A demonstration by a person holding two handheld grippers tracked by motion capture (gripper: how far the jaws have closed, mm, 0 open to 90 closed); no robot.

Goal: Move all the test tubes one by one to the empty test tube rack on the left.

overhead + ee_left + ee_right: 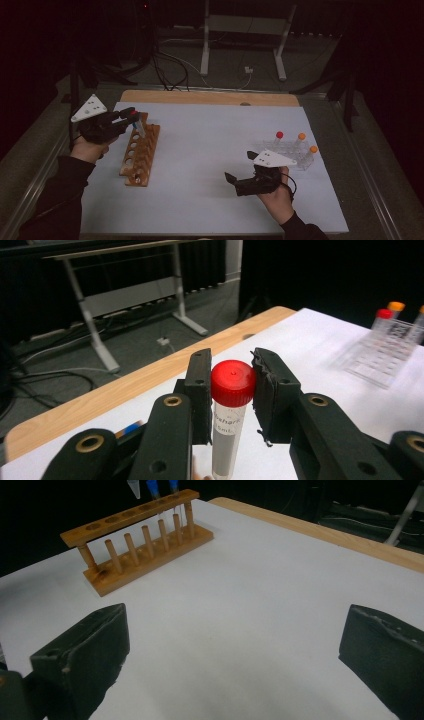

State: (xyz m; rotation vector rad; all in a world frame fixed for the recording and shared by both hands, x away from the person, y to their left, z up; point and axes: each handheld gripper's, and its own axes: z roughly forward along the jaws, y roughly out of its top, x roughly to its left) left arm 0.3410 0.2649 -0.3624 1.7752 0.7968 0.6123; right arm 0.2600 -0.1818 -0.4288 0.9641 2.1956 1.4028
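The left tongs (233, 390) are closed on a tube with a red cap (232, 382), gripping it just under the cap so that it hangs upright and its lower end stays free. I think this grip is chosen so that the tube can go straight down into a hole. In the high view the left tongs (131, 118) carry this tube above the far end of the wooden rack (140, 150), which stands on the left part of the desk (210, 150). Two tubes with blue caps (161, 486) already stand at that end of the rack. The right tongs (234, 180) rest low over the desk near the person, with the jaws wide apart and nothing between them. Just beside them stands a clear plastic rack (292, 152) with one red-capped and two orange-capped tubes, probably the stock to be moved. On the held tube a printed label shows letters like "sharp" and "5mL", but part of it is hidden.
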